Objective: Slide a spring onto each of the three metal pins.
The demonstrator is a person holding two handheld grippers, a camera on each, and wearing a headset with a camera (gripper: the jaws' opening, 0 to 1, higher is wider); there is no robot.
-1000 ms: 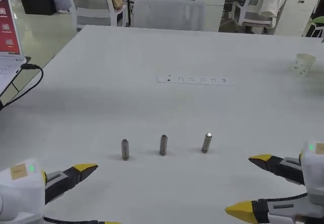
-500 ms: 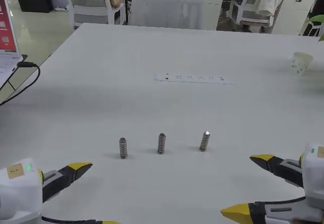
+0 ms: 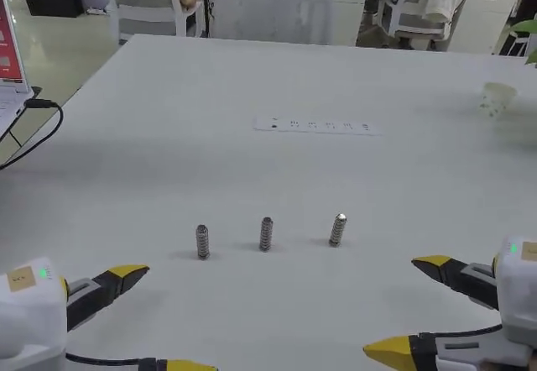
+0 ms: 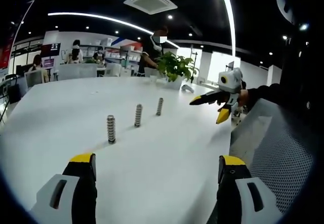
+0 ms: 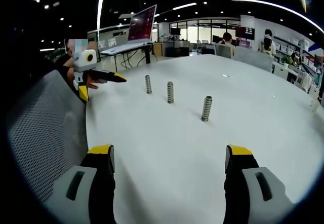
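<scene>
Three metal pins stand upright in a row on the white table [image 3: 277,169], each with a spring around it: the left pin [image 3: 202,242], the middle pin [image 3: 266,233] and the right pin [image 3: 337,230]. The same row appears in the left gripper view [image 4: 111,128] and in the right gripper view [image 5: 206,108]. My left gripper [image 3: 147,316] is open at the near left edge, well short of the pins, holding nothing. My right gripper [image 3: 411,308] is open at the near right, also holding nothing. Each gripper appears in the other's view: right gripper [image 4: 212,107], left gripper [image 5: 98,84].
A white power strip [image 3: 312,125] lies flat at mid-table. A paper cup [image 3: 497,98] sits at the far right. A laptop [image 3: 8,60] with a black cable [image 3: 38,132] is at the left edge. Chairs [image 3: 277,17] and desks stand beyond the table.
The head view has tipped slightly, shifting the whole scene up. The left gripper has drawn back a little toward the near edge. The pins and springs have not moved.
</scene>
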